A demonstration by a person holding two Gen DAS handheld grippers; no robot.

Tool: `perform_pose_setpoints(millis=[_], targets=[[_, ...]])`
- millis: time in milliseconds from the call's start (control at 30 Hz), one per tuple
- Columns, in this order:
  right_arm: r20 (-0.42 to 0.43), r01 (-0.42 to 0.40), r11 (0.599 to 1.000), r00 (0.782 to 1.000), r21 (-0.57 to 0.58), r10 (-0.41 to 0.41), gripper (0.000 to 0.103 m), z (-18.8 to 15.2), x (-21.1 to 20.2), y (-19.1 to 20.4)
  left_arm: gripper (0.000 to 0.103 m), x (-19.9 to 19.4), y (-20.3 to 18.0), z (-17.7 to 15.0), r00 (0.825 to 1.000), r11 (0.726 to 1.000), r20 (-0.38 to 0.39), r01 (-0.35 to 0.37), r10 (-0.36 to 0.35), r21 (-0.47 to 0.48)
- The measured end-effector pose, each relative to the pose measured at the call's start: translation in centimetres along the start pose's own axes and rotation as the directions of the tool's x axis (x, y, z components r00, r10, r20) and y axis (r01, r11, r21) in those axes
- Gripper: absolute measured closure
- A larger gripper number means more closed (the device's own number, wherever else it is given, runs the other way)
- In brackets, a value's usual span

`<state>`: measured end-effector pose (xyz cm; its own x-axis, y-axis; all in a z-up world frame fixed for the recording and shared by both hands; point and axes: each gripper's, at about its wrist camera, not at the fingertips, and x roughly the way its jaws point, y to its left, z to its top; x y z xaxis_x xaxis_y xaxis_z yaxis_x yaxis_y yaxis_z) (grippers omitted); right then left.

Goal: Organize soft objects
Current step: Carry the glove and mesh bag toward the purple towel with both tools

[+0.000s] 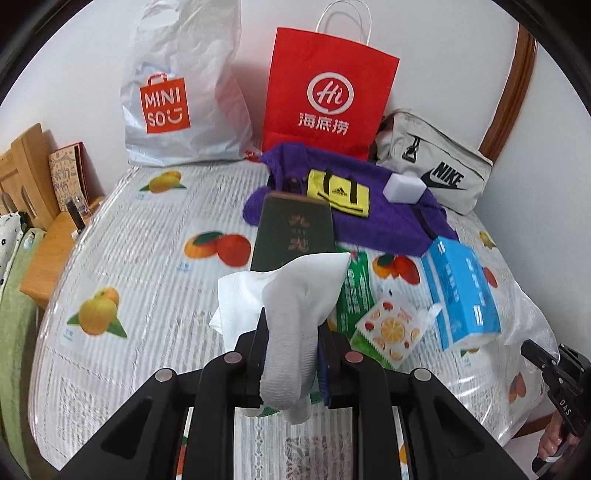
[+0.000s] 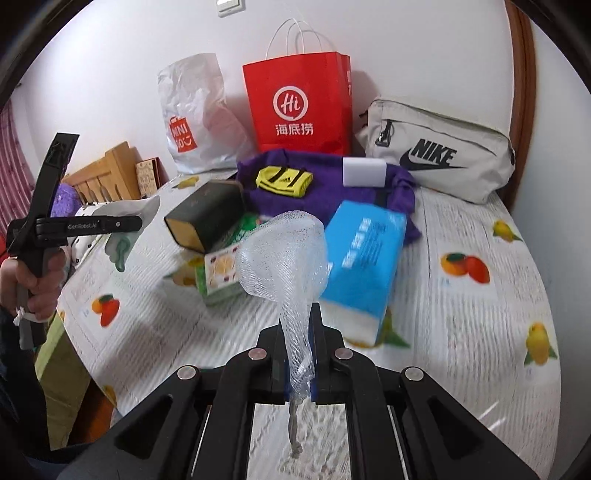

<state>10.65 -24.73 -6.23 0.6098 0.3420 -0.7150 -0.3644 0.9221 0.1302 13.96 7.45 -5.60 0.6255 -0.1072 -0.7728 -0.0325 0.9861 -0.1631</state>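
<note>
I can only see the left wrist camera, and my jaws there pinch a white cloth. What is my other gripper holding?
Observer: The right gripper has its jaws shut on a see-through mesh net.
Operator: What's on the wall above the red bag?
Observer: A light switch, up and left of the red bag.
Operator: Anything by the wooden headboard?
Observer: A fluffy purple thing peeks out left of the wooden headboard.
</note>
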Motion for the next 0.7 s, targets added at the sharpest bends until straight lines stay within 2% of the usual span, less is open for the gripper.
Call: perform_pose_setpoints(millis=[700], targets=[[-0.020, 0.025, 0.998, 0.999, 0.056, -0.024, 0.096, 10.4, 7.1, -4.1, 0.084, 3.7, -2.4, 7.8, 1.000, 0.999, -0.001, 0.000, 0.000, 0.043]])
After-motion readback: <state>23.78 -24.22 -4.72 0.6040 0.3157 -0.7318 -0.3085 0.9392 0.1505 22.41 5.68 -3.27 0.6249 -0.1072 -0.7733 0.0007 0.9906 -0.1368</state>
